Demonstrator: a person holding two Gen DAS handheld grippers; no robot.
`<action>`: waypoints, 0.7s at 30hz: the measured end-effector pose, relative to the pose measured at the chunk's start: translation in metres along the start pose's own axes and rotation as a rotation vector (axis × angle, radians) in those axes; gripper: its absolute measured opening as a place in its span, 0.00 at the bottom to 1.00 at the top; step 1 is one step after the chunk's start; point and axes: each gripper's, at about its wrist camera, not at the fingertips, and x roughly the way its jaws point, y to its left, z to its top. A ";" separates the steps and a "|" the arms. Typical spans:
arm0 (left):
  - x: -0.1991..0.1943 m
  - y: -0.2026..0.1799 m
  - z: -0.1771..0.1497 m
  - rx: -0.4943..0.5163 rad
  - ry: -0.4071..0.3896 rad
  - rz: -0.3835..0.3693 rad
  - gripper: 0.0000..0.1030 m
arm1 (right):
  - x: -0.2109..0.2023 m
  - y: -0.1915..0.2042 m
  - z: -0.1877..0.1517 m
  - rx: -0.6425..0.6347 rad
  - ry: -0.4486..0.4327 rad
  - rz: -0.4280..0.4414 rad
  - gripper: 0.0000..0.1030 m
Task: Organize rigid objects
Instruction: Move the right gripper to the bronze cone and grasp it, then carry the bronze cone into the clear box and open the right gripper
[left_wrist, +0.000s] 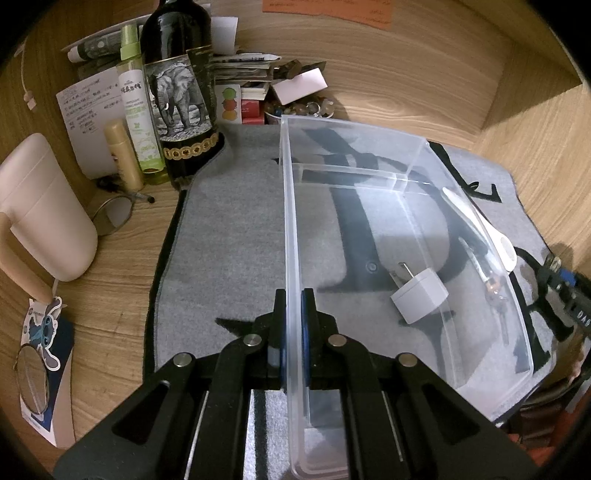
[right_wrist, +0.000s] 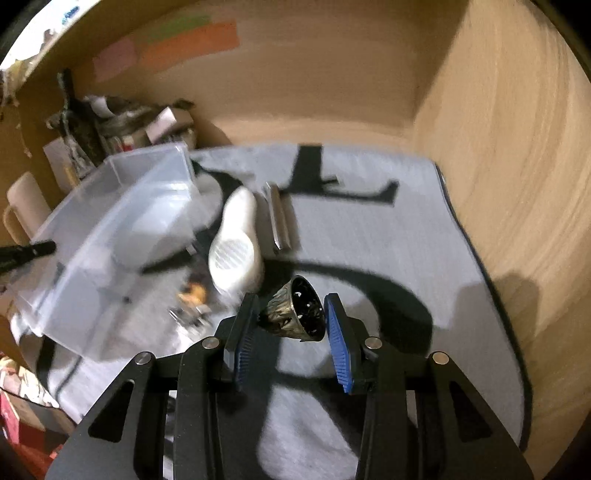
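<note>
Your left gripper (left_wrist: 294, 302) pinching the bin (left_wrist: 402, 162) wall, one plug (left_wrist: 419, 295) inside, your right gripper (right_wrist: 290, 314) clamped on one cup (right_wrist: 295, 310) above the mat (right_wrist: 388, 258), open mat rightward to the wooden wall (right_wrist: 517, 184), one white device (right_wrist: 236, 243), one metal bar (right_wrist: 277, 218) beside the bin.

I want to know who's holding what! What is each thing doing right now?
Left gripper: shut on the clear bin wall.
Right gripper: closed on the metal cone cup, tilted.
White plug: lying inside the bin.
White dryer-shaped thing: lying on the mat.
</note>
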 end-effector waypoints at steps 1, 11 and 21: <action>0.000 0.000 0.000 0.002 -0.002 0.000 0.05 | -0.002 0.003 0.003 -0.006 -0.014 0.007 0.33; -0.002 0.001 -0.002 0.006 -0.015 -0.014 0.05 | -0.019 0.040 0.046 -0.077 -0.147 0.081 0.33; -0.002 0.002 -0.003 0.013 -0.027 -0.033 0.05 | -0.030 0.081 0.077 -0.176 -0.220 0.121 0.33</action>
